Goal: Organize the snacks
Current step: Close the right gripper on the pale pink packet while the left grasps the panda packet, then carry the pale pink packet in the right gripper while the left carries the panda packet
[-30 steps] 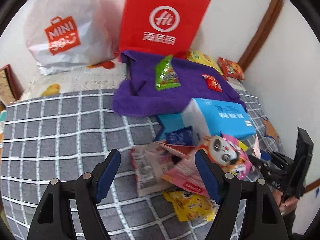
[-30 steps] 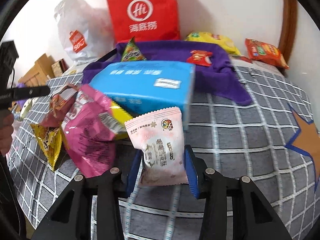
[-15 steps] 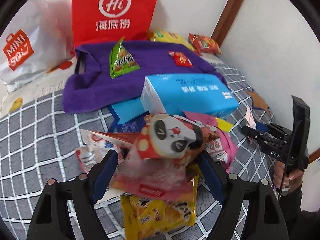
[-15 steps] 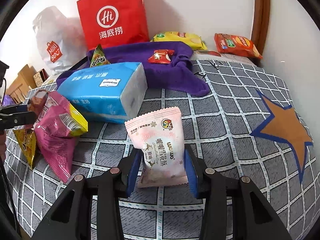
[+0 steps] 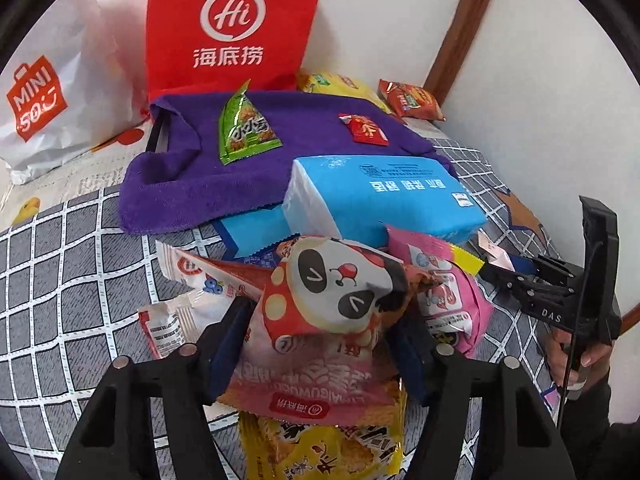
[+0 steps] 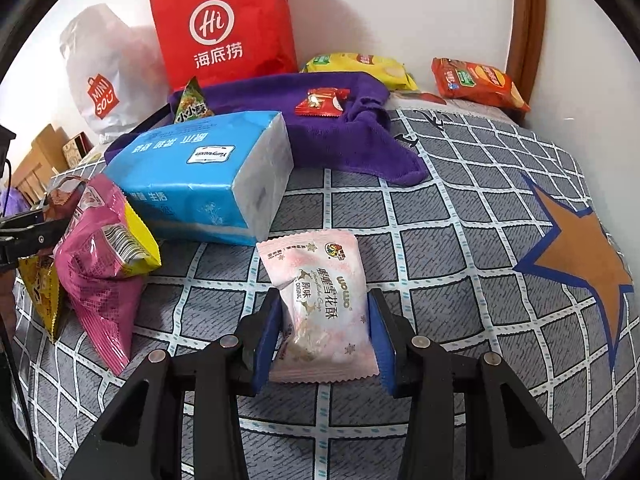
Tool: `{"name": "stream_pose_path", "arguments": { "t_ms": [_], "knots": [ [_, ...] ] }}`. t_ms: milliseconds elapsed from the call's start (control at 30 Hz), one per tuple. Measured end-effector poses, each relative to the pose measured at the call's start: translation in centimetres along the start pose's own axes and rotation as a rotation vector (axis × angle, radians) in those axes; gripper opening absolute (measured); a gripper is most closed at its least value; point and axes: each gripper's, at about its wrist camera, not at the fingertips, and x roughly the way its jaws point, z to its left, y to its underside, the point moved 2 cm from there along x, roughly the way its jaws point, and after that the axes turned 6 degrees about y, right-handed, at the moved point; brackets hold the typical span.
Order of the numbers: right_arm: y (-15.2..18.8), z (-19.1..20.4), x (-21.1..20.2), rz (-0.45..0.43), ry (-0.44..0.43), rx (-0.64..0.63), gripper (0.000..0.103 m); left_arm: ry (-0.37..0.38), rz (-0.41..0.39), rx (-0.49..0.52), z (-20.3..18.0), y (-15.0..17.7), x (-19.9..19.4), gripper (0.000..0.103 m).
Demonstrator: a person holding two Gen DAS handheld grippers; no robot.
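My left gripper (image 5: pixel 324 336) is shut on a panda-print snack bag (image 5: pixel 340 284) at the snack pile, over a yellow packet (image 5: pixel 320 448) and beside a pink bag (image 5: pixel 448 292). My right gripper (image 6: pixel 322 328) is shut on a pale pink nougat packet (image 6: pixel 320 300), held just above the checked bedspread. A purple towel (image 5: pixel 192 176) holds a green snack bag (image 5: pixel 244 128) and a red candy packet (image 5: pixel 362 130). The towel (image 6: pixel 332 140) also shows in the right wrist view.
A blue tissue pack (image 6: pixel 204 176) lies between pile and towel. A red paper bag (image 6: pixel 224 24) and white Miniso bag (image 6: pixel 100 80) stand against the wall. Yellow (image 6: pixel 360 68) and orange (image 6: pixel 476 80) chip bags lie at the back right corner.
My left gripper moved forward into the pile and closed on the panda bag. My right gripper, holding the nougat packet, swung right, away from the pile and tissue pack.
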Motion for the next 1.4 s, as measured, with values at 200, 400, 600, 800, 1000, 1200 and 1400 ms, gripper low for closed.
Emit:
{"name": "stream_pose_path", "arguments": {
  "t_ms": [200,400,600,800,1000,1200,1400],
  "knots": [
    [0.0,0.2,0.1,0.003,0.006,-0.015,0.043,0.031,-0.015,-0.011,0.1,0.4,-0.3,0.062],
    [0.1,0.5,0.0,-0.002,-0.012,-0.041,0.042,0.048,-0.051,-0.052,0.8,0.3,-0.9,0.062],
    [0.1,0.0,-0.5,-0.018,-0.054,0.002,0.042,0.095,-0.066,-0.082,1.2,0.2,-1.3,0.062],
    [0.2,0.1,-1.2,-0.029,-0.031,0.006,0.042,0.109,-0.091,-0.062,0.7,0.1,-1.9,0.062],
    [-0.4,0.2,-2.7,-0.039,-0.051,0.041,0.042,0.15,-0.106,-0.053,0.3,0.1,-2.5,0.062],
    [-2.3,1.4,-5.7,-0.084,-0.036,0.019,0.041,0.155,-0.104,-0.063,0.4,-0.1,-3.1,0.062],
    [-5.2,3.1,-8.1,-0.128,-0.044,-0.008,0.041,0.119,-0.116,-0.019,-1.7,-0.9,-5.8,0.062]
  ]
}}
